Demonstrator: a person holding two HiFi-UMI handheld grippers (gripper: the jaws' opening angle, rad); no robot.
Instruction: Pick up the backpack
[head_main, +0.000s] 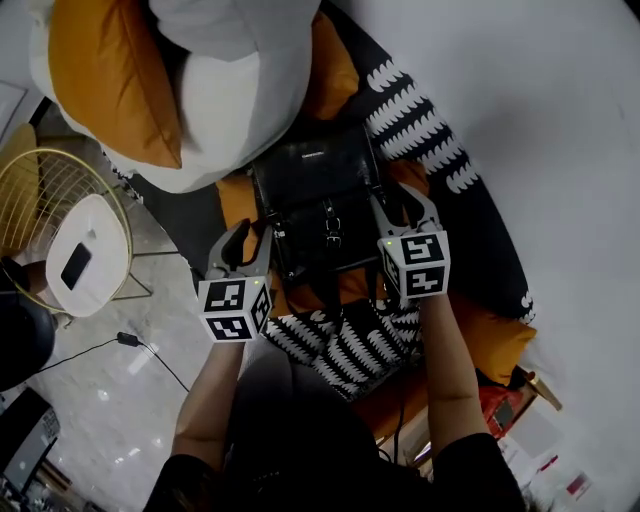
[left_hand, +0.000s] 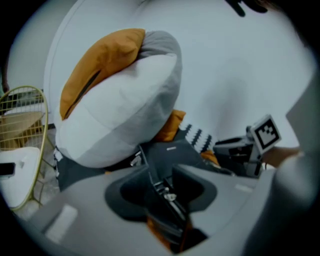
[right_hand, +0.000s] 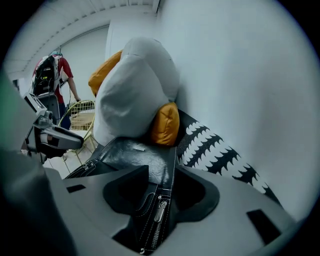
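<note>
A black leather backpack (head_main: 318, 200) lies flat on an orange seat, its top tucked under a big white cushion. My left gripper (head_main: 252, 232) stands at the bag's left edge; in the left gripper view the backpack (left_hand: 172, 154) edge with a metal buckle sits between the jaws of my left gripper (left_hand: 161, 176), which stand apart. My right gripper (head_main: 400, 206) is at the bag's right edge. In the right gripper view the backpack (right_hand: 134, 157) seam and zipper run between the parted jaws of my right gripper (right_hand: 162, 184). Neither pair of pads presses on it.
A large white and orange cushion (head_main: 215, 95) overlaps the bag's far end. Black-and-white patterned cushions (head_main: 418, 122) lie to the right and near me. A gold wire side table (head_main: 88, 250) with a phone stands left. A white wall (head_main: 560, 150) is close on the right. A person (right_hand: 52, 75) stands far off.
</note>
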